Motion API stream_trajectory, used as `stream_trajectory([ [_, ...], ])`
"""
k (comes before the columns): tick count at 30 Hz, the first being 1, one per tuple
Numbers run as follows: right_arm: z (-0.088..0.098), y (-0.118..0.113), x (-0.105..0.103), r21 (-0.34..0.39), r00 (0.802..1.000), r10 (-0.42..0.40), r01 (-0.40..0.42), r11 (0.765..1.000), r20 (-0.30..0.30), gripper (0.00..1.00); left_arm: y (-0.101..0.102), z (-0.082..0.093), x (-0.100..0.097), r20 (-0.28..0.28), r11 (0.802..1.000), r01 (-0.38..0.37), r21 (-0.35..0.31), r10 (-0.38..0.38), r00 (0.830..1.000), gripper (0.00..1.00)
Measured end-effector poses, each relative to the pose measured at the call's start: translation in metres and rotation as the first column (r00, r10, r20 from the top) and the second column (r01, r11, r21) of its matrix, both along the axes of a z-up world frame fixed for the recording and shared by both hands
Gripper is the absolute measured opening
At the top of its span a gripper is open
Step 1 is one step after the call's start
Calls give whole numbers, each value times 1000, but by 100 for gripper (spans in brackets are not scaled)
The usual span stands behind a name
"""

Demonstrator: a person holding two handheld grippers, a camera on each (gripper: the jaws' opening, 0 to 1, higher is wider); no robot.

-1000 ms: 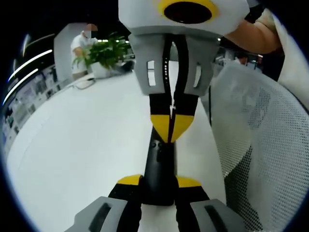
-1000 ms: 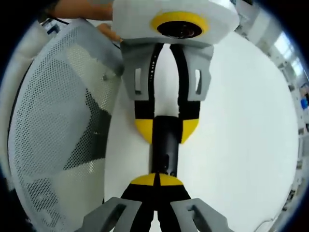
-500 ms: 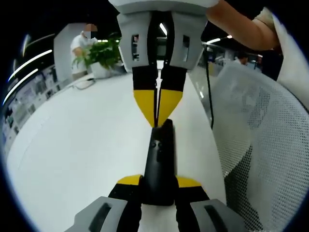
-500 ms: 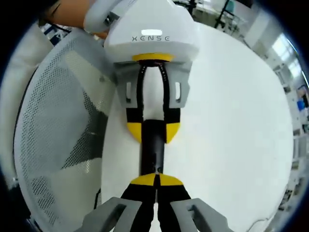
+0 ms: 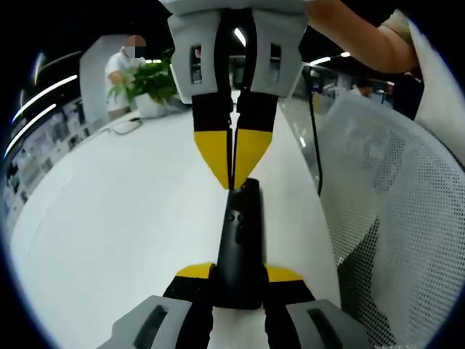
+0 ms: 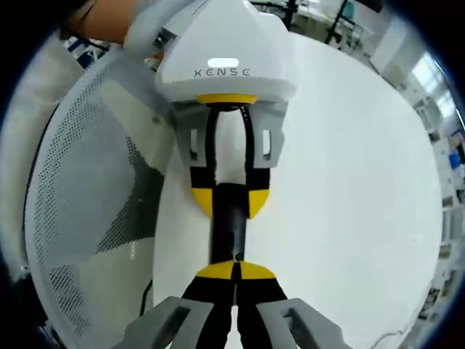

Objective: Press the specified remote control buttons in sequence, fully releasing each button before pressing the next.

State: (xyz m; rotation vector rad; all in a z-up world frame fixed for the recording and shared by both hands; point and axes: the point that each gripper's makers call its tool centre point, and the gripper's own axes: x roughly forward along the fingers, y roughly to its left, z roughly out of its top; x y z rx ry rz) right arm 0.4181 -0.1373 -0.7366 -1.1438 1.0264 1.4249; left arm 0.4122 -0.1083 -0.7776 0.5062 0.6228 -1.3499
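The left gripper [image 5: 238, 285] is clamping the remote [image 5: 240, 247] above the worktop [image 5: 109, 218] while the closed right gripper [image 5: 232, 171] is hovering at its far end, needing a square, light press and full lift-off.

the left gripper view looks low along the remote [image 5: 240, 243] toward 12 o'clock, very near it. the right gripper view faces back from the opposite end, close above the same remote [image 6: 227, 225]. both share the white table [image 5: 123, 218], the mesh chair [image 5: 392, 218] and each other's gripper.
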Motion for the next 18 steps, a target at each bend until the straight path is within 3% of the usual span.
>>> stream_trajectory([
  [18, -18, 5, -4, -10, 999, 4, -4, 1000, -38, 0, 0, 0, 0, 1, 1000, -3, -8, 3, 1000, 24],
])
